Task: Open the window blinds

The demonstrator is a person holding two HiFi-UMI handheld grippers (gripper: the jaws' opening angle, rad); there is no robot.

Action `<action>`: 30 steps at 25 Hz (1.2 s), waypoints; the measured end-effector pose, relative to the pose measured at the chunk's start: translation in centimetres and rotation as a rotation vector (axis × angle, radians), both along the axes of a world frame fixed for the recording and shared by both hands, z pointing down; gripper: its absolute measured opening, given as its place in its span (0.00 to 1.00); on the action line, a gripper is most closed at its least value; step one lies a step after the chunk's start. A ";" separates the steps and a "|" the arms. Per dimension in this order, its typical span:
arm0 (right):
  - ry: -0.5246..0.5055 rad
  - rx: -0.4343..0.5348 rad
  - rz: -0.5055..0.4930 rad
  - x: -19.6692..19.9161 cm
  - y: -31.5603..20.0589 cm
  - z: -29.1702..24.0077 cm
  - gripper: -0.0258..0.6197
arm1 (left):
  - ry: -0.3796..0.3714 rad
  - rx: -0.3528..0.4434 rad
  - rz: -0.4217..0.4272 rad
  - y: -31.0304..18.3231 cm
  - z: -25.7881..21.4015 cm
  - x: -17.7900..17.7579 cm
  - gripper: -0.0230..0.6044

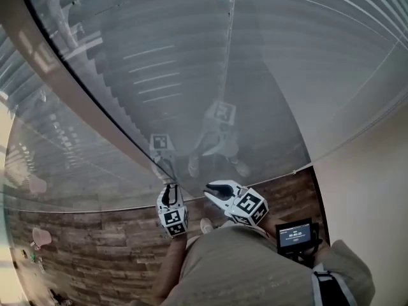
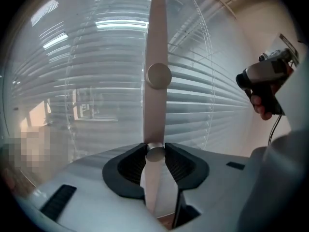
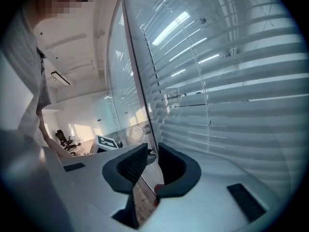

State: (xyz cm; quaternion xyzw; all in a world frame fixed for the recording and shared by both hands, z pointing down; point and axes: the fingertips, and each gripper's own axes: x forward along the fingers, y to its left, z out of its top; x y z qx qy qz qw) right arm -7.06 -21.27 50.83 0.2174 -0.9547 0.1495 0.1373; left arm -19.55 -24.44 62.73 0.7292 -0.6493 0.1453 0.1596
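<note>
Closed white slatted blinds [image 1: 178, 62] hang behind a glass wall, also filling the left gripper view [image 2: 87, 81] and the right gripper view [image 3: 231, 81]. A pale vertical frame post [image 2: 157, 33] carries two round metal knobs. My left gripper [image 2: 155, 154] is shut on the lower knob [image 2: 155, 152], its dark pads against both sides; the upper knob [image 2: 159, 75] is free. In the head view the left gripper [image 1: 169, 190] touches the post's foot [image 1: 159, 167]. Just to its right, my right gripper [image 1: 213, 190] stands open [image 3: 152, 161], with nothing between its jaws.
Wood-pattern floor [image 1: 95, 247] lies below the glass. A small device with a lit screen [image 1: 295, 234] hangs at the person's right side. A plain wall [image 1: 370, 171] closes the right. Reflections of both grippers show in the glass [image 1: 220, 116].
</note>
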 end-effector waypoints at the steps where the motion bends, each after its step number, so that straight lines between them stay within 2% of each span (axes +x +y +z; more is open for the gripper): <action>1: 0.002 0.003 -0.001 0.1 0.0 0.1 0.16 | 0.024 -0.005 -0.001 0.2 0.4 0.1 0.26; 5: 0.005 0.015 -0.008 -0.2 0.1 -0.1 0.16 | 0.115 -0.014 0.003 0.3 0.2 0.3 0.25; 10: 0.002 0.017 -0.011 -0.9 0.0 -1.0 0.16 | 0.301 -0.019 0.020 0.0 -0.7 0.6 0.25; 15: -0.004 0.017 -0.001 -0.9 -0.5 -1.6 0.16 | 0.438 -0.034 0.031 -0.5 -1.2 1.6 0.25; 20: -0.014 -0.012 0.020 -0.4 -0.7 -1.1 0.16 | 0.631 -0.063 0.018 -1.1 -1.1 2.3 0.25; 23: -0.007 -0.014 0.025 -0.2 -0.9 -0.7 0.16 | 0.746 -0.054 0.005 -1.4 -0.9 2.3 0.25; 28: -0.009 -0.040 0.038 0.1 -1.0 0.3 0.16 | 0.856 -0.035 0.001 -1.9 -0.7 2.2 0.25; 30: -0.004 -0.050 0.040 0.5 -0.9 0.7 0.16 | 0.924 -0.029 -0.005 -2.0 -0.4 2.4 0.25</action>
